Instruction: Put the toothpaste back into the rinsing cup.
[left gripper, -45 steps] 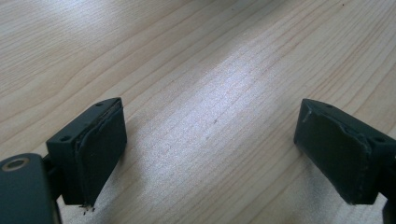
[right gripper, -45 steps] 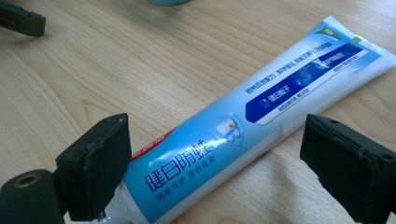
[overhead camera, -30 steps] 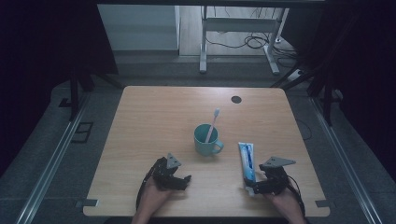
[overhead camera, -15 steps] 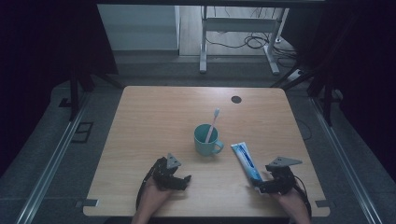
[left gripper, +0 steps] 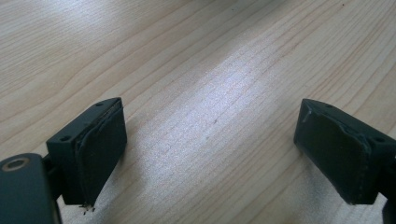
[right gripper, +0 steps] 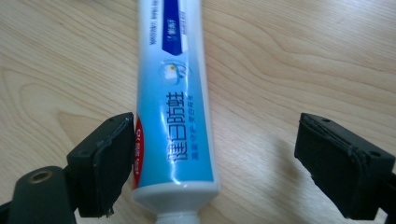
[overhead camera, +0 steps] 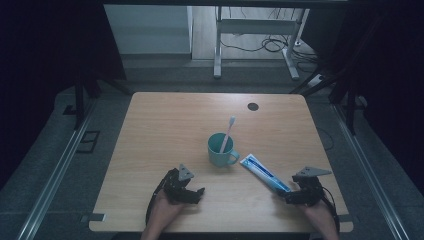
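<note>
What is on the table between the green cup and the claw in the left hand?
Nothing: in the high view only bare wood lies between the cup and the left gripper, whose open jaws frame bare table too.

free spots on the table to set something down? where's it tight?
Bare: the far half of the table beyond the mug, bar a small dark disc; also the left side, outboard of the left gripper. Crowded: near right, with the toothpaste tube between the mug and right gripper.

Lab-like room: bare test table (overhead camera: 165, 125), floor cables (overhead camera: 260, 45), dark curtains (overhead camera: 50, 45).
</note>
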Tool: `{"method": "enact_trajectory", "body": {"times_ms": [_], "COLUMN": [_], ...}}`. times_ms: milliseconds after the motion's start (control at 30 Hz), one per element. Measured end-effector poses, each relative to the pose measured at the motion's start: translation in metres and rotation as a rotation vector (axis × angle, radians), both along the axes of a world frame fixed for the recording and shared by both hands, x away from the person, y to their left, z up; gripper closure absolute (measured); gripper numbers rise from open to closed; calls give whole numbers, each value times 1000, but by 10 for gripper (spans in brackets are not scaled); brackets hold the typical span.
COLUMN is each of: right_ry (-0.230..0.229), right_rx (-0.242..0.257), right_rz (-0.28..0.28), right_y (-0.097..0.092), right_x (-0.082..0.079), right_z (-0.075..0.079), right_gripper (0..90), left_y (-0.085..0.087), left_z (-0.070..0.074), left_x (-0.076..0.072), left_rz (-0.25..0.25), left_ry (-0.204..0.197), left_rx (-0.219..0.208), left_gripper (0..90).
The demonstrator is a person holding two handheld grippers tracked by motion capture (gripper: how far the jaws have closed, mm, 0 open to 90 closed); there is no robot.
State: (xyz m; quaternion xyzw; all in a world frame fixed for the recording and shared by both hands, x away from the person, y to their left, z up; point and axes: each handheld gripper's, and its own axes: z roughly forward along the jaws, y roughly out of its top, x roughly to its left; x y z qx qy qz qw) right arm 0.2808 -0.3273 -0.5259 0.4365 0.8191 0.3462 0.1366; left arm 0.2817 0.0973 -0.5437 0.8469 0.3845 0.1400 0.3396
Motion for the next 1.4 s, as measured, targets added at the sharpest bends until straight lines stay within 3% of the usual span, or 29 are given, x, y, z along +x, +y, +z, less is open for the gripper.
{"method": "enact_trajectory", "body": {"times_ms": [167,500,1033,1200,1400], "right_ry": [6,28,71,125,232], "right_rx": [-28,-100,-224,-243,-232], "right_rz": [-5,74,144,169,134], "right_y": [-4,4,18,25,32], "right_x": [1,9,26,33,43], "right_z": [-1,5,20,17,15], "right_gripper": [145,163,139,134,135], "left_y": [0,0,0,0,0], "left_z": [0,0,0,0,0], "left_x": [0,0,0,0,0], "left_rz": [0,0,3,3,3], "left_ry": [0,0,2,2,2], "left_rx": [0,0,-2,-2,-2], "left_gripper": [95,95,95,95,94]}}
